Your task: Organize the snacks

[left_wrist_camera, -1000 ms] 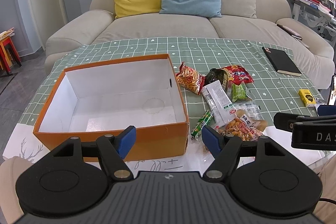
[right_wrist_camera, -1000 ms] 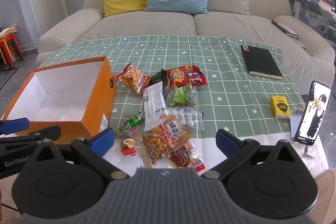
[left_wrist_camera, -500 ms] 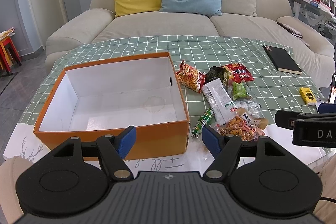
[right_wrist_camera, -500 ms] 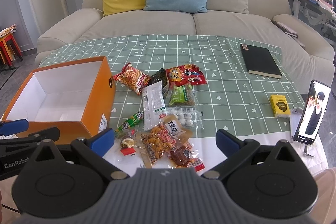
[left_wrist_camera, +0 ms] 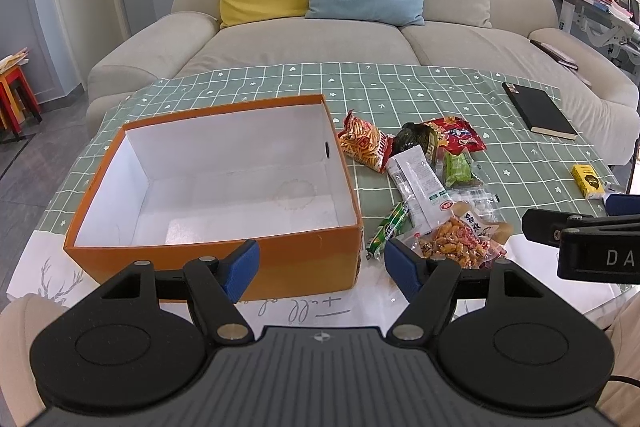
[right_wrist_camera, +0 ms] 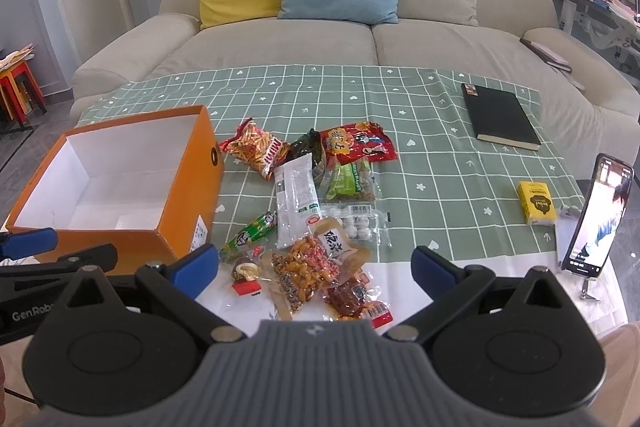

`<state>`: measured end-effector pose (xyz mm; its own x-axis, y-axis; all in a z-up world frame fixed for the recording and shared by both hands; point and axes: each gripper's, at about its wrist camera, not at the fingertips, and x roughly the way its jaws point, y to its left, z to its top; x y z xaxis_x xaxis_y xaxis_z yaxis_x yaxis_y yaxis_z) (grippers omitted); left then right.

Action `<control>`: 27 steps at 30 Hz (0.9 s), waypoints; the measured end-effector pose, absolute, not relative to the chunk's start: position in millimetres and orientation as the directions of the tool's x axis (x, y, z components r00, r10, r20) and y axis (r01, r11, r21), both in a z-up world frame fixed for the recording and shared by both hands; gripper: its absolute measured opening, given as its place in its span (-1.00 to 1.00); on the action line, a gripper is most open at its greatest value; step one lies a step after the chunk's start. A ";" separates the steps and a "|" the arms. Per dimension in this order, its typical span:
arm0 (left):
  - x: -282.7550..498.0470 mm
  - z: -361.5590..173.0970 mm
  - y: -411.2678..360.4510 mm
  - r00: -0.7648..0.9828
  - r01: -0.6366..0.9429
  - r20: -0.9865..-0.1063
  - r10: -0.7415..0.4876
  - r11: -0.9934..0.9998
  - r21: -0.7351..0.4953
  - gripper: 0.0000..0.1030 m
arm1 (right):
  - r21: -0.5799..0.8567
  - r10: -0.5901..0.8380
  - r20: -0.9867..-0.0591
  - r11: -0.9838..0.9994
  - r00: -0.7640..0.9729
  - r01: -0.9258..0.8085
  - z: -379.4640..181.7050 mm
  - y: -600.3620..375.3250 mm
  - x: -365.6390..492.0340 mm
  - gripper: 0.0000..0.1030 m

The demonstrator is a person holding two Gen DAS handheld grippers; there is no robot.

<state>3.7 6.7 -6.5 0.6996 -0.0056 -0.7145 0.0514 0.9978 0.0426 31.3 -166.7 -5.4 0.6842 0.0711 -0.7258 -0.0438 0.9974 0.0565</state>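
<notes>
Snacks beside box, phone right-view only

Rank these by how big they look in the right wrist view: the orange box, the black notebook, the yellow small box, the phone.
1. orange box, clearly largest.
2. black notebook.
3. phone, though it stands nearer the camera, so its real size is unsure.
4. yellow small box, smallest.
</notes>
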 end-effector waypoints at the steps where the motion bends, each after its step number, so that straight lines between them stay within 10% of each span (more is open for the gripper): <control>1: 3.9 -6.4 6.6 0.699 0.051 -0.715 -0.005 0.998 0.043 0.63 | 0.055 0.072 -0.725 0.997 0.685 -0.047 -5.1 -166.1 31.0 0.93; 27: 13.4 -3.7 -0.5 0.673 0.198 -0.723 -0.155 0.980 -0.025 0.39 | 0.116 0.132 -0.721 0.991 0.681 -0.069 -14.1 -186.6 49.0 0.93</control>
